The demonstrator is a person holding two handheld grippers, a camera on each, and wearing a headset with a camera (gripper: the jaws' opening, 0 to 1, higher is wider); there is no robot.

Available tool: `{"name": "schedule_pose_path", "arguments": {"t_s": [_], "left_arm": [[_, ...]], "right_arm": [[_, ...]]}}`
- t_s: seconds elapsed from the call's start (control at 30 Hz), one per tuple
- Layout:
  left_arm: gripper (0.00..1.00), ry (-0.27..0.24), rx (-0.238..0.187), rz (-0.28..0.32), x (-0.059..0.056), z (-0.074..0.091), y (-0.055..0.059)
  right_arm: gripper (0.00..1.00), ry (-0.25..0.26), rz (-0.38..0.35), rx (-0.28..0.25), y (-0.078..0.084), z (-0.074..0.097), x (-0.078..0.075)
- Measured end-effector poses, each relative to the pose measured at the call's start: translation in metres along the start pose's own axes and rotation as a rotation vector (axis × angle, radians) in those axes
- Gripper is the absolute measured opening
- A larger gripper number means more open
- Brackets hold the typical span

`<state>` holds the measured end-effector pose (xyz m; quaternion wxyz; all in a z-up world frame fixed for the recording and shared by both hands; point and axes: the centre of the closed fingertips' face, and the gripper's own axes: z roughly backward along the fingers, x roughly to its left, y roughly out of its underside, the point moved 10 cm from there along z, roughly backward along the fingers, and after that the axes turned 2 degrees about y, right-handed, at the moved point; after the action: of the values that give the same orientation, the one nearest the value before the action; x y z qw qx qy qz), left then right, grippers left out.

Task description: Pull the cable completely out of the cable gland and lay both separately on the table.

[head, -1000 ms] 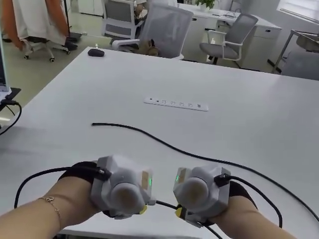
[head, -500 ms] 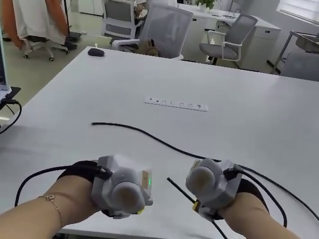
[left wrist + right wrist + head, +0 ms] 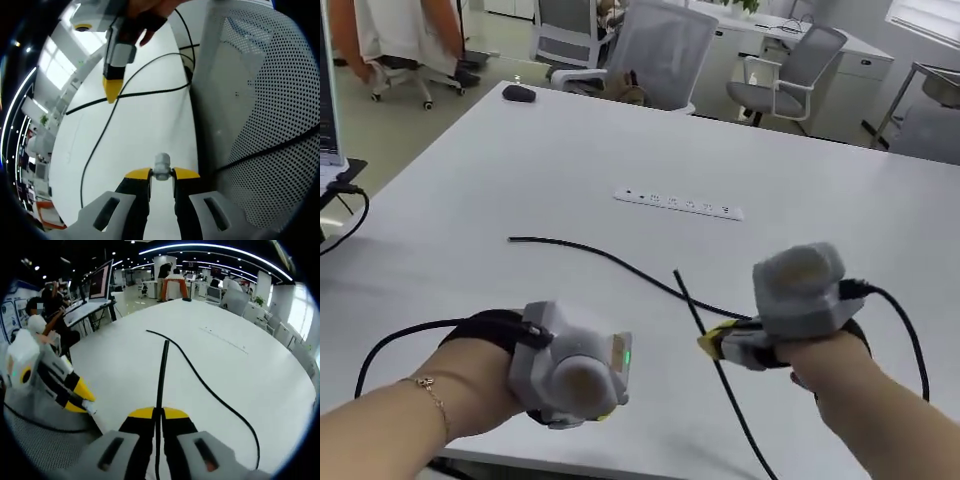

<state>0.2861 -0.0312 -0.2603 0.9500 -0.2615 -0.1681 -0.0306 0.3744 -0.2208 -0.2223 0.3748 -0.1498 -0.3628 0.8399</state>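
This is an open-plan office. A broad white worktop [image 3: 840, 180] carries a power strip [image 3: 678, 205] and a computer mouse [image 3: 519, 93]. Grey mesh swivel chairs [image 3: 665, 50] stand around it, with more desks [image 3: 790, 30] behind, monitors [image 3: 100, 281] and long ceiling light strips [image 3: 210, 247].

White cable gland [image 3: 161, 166], nipped in your left gripper [image 3: 161, 174], black cable [image 3: 162, 370] clear of it, clamped in your right gripper [image 3: 158, 412]

Illumination is bright and even; the white desk [image 3: 520, 160] carries only soft, faint shadows. Both gripper views exhibit heavy fisheye curvature toward the edges, and the ceiling light strips [image 3: 210, 245] appear overexposed.
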Motion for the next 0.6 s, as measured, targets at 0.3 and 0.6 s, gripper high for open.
{"name": "schedule_pose_path", "arguments": {"t_s": [0.3, 0.6], "left_arm": [[0.18, -0.007, 0.003, 0.016, 0.004, 0.001, 0.002], [0.18, -0.004, -0.029, 0.074, 0.009, 0.002, 0.003]], "right_arm": [[0.03, 0.062, -0.164, -0.173, -0.055, -0.038, -0.069], [0.04, 0.152, -0.182, -0.015, -0.033, -0.091, -0.121]]}}
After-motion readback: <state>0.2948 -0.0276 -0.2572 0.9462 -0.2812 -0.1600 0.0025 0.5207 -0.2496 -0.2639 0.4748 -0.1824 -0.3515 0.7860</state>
